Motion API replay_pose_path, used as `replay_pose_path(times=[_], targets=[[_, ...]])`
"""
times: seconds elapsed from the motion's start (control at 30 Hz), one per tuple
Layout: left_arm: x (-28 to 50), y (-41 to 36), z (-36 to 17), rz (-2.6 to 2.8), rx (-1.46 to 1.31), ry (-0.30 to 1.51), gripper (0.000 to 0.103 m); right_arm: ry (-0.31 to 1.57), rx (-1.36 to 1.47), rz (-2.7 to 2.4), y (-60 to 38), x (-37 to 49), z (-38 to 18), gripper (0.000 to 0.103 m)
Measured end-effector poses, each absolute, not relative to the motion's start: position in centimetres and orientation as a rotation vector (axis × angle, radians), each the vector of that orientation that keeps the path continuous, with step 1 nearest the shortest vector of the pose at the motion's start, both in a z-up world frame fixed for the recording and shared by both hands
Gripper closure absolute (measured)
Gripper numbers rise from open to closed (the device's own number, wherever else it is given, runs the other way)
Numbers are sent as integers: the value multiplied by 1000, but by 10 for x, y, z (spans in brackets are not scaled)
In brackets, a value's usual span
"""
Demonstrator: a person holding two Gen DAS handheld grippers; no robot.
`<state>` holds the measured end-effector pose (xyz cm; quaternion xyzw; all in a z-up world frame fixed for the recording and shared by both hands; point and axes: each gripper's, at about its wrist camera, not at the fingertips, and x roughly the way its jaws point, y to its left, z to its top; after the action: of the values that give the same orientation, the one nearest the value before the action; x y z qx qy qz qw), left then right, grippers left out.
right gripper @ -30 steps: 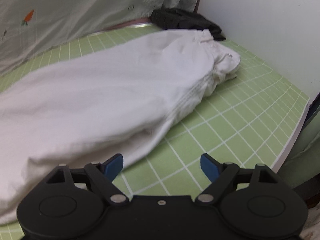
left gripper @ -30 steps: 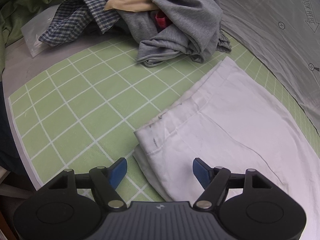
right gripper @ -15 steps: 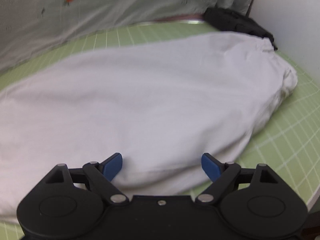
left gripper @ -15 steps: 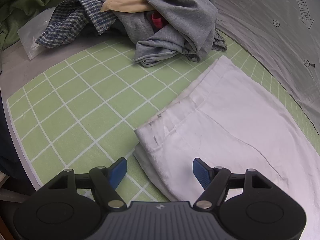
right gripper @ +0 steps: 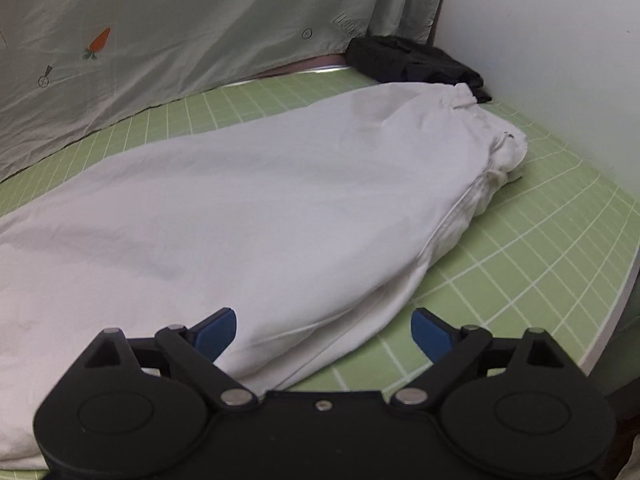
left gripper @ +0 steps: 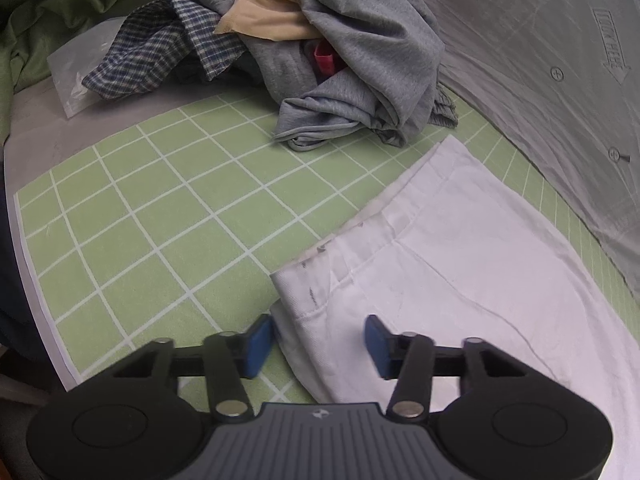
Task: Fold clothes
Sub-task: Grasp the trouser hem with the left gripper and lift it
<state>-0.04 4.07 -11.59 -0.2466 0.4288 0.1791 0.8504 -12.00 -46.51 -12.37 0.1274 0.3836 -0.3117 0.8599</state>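
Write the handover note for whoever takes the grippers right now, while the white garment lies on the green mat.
Left gripper: open, holding nothing, jaws straddling the near hem corner of the white garment.
Right gripper: open, holding nothing, poised over the garment's near edge towards its other end.
The garment lies stretched out flat on the green grid mat. A pile of unfolded clothes sits at the mat's far edge.
Done: garment laid out; it looks doubled lengthwise.
Left: grasp both ends, fold it, then take on the pile.
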Motion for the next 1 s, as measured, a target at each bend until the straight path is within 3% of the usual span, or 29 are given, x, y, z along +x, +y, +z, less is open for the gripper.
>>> replay_pose_path(times=[0.03,0.07,0.2,0.4,0.57,0.77,0.87,1.0], targets=[[1,40,-115,381,-529,900,81,798,269,-661,-469,-121,-121,8],[2,39,-114,381,-533,892,85,795,269,-672,-473,-122,-120,8],[8,29,-99,356,-570,831,90,785,280,-741,-497,-127,-117,8],[27,-28,-60,195,-538,727,92,776,336,-827,-536,-142,-116,8],[33,-126,-39,-63,-406,753,93,762,325,-850,-562,-153,-111,8],[2,-228,-68,-338,-211,968,93,772,345,-881,-596,-167,-112,8],[-9,-241,-92,-358,-193,1081,93,785,356,-887,-610,-173,-115,8],[-8,-233,-100,-310,-256,1087,91,811,356,-864,-619,-172,-120,8]])
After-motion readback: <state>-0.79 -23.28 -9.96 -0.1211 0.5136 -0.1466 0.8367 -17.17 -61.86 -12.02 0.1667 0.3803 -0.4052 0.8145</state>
